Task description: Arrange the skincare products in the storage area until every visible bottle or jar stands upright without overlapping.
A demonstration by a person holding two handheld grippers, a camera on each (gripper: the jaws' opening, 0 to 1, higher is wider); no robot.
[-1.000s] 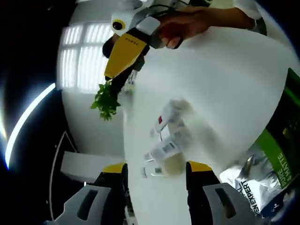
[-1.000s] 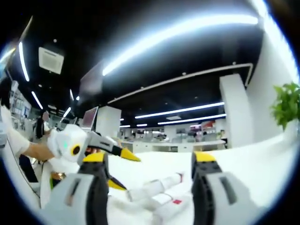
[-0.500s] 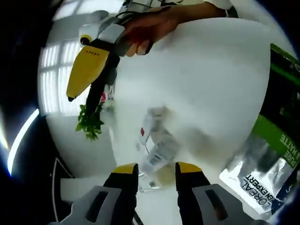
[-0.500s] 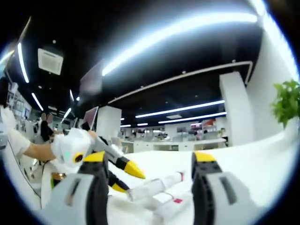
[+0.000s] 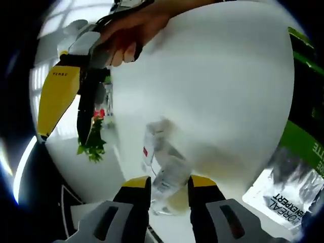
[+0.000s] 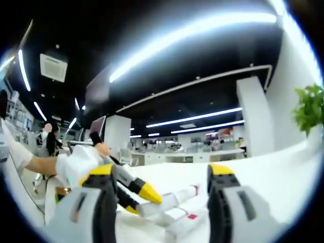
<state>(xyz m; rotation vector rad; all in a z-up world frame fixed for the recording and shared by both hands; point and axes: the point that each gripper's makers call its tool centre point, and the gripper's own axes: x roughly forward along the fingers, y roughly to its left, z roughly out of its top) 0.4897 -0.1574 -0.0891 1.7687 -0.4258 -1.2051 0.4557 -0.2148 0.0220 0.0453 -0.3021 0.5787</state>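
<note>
Table: a broad white tabletop (image 5: 223, 91) carries everything, its curved edge dropping away on the left of the left gripper view.
Packaging: a green carton (image 5: 304, 147) and a silvery sachet (image 5: 283, 190) printed with dark letters sit at the table's right edge, well apart from the bottles.
Right gripper: its yellow jaw and dark body (image 5: 71, 96) cross the upper left of the left gripper view, held by a hand (image 5: 129, 30); in the right gripper view its own yellow-tipped jaws (image 6: 162, 202) stand wide apart with nothing between them.
Left gripper: the jaws (image 5: 169, 185) are drawn close on either side of a clear bottle, apparently pinching it.
Bottles: a cluster of skincare bottles (image 5: 162, 157) lies toppled and overlapping just ahead of the left jaws; from the other side a white tube (image 6: 167, 200) lies flat with the left gripper's yellow tips (image 6: 144, 195) at its end.
Plant: a small green plant (image 5: 91, 144) stands near the far table edge.
</note>
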